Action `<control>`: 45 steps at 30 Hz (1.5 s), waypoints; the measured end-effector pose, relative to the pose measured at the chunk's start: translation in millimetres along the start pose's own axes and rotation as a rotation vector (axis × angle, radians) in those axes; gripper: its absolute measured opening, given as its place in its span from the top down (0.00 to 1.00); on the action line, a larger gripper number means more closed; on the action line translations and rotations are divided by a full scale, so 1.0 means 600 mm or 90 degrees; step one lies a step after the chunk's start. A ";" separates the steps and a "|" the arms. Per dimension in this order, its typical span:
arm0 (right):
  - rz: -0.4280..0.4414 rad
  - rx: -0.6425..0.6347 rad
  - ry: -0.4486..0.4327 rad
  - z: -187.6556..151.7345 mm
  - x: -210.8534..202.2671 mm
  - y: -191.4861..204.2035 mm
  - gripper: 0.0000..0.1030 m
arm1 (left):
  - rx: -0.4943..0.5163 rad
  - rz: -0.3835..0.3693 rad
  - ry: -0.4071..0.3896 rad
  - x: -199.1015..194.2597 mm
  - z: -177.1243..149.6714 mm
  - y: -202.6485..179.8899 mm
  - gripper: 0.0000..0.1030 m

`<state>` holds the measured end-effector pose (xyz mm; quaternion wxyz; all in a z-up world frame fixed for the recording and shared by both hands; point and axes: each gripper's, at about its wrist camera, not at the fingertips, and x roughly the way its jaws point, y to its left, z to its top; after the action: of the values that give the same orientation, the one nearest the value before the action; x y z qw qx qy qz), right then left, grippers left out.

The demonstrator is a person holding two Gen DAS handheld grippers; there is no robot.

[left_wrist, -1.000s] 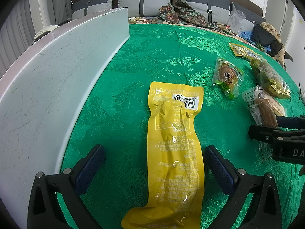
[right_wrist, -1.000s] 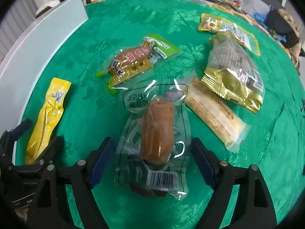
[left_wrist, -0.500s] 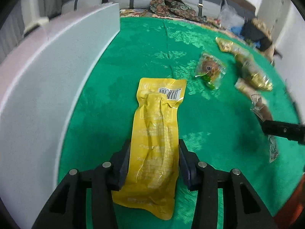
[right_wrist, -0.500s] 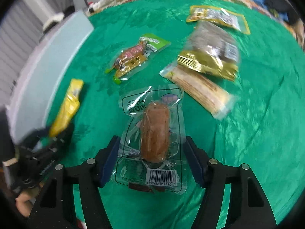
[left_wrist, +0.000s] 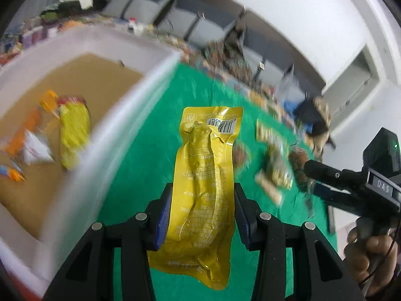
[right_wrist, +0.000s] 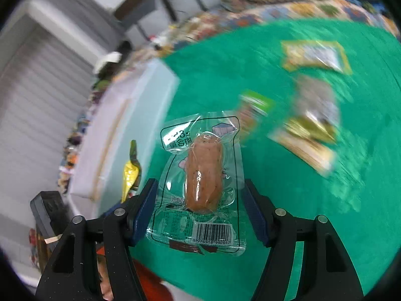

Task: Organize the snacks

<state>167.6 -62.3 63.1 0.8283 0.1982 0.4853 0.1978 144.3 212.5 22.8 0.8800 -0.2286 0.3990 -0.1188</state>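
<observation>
My left gripper (left_wrist: 201,213) is shut on a long yellow snack packet (left_wrist: 204,175) and holds it in the air above the green tablecloth (left_wrist: 140,155), beside the white box (left_wrist: 120,125). My right gripper (right_wrist: 199,210) is shut on a clear sausage packet (right_wrist: 203,175), also lifted off the cloth. The right gripper shows at the right of the left wrist view (left_wrist: 351,183). The yellow packet shows edge-on in the right wrist view (right_wrist: 130,170).
The white box has a brown floor (left_wrist: 75,80) holding a yellow packet (left_wrist: 74,135) and several other snacks. Several blurred snack packets (right_wrist: 308,130) lie on the green cloth (right_wrist: 300,200) to the right. Sofa cushions (left_wrist: 140,10) stand behind.
Both grippers closed on their packets and lifted them off the cloth. The view has swung up and left, so the inside of the white box now shows.
</observation>
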 end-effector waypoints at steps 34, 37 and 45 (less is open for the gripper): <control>-0.343 -0.142 -0.053 -0.139 0.056 -0.173 0.26 | 0.083 0.075 0.014 -0.005 -0.046 -0.033 0.00; -0.389 -0.085 -0.070 -0.134 0.017 -0.249 0.26 | 0.122 0.094 0.081 0.086 -0.090 -0.083 0.00; -0.389 -0.030 -0.111 -0.122 -0.039 -0.336 0.23 | 0.191 0.176 0.145 0.234 -0.124 -0.133 0.01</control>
<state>119.5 -234.1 -57.9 0.8922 0.0406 0.4448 -0.0668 177.8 65.5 -71.6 0.8613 -0.0231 0.5012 -0.0800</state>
